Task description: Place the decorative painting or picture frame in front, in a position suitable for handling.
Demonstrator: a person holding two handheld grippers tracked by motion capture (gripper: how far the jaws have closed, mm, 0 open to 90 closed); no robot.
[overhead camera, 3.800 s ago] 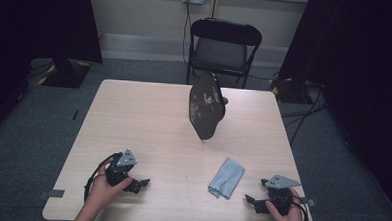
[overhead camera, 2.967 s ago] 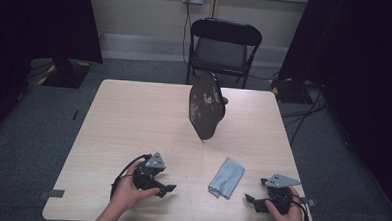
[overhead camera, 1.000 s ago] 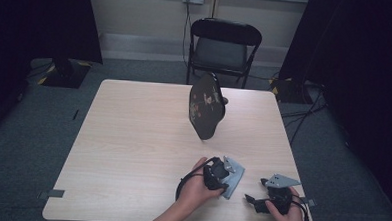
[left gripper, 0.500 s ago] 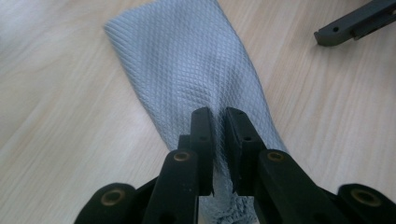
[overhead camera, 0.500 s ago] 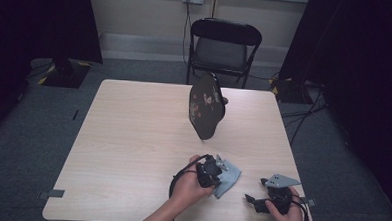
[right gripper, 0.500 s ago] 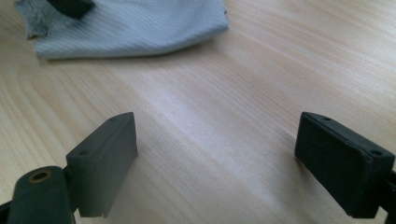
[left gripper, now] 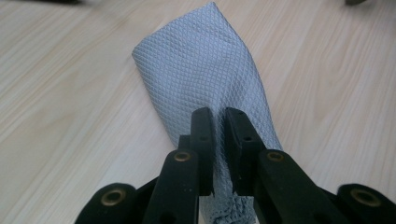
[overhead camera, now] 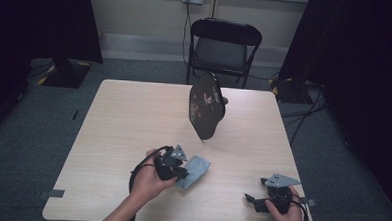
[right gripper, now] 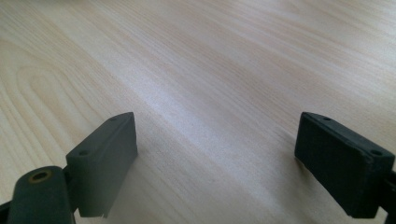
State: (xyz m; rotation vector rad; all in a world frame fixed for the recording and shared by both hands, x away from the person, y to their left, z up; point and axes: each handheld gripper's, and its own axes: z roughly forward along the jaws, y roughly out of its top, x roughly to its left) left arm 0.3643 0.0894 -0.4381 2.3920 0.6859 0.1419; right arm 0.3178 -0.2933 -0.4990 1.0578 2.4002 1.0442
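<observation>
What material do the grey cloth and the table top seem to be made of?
Grey cloth: looks like soft woven or microfibre fabric, matte, with a fine diamond weave and folds. Table: pale wood or wood-look laminate, smooth, with visible grain lines; which one is unclear.

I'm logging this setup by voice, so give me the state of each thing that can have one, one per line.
Left gripper: shut on the grey cloth, pinching a fold of it.
Grey cloth: rumpled, partly on the table, one end in the jaws.
Right gripper: open, nothing between its jaws.
Black tray: propped on edge, decorated face showing.
Folding chair: unfolded, seat vacant.
</observation>
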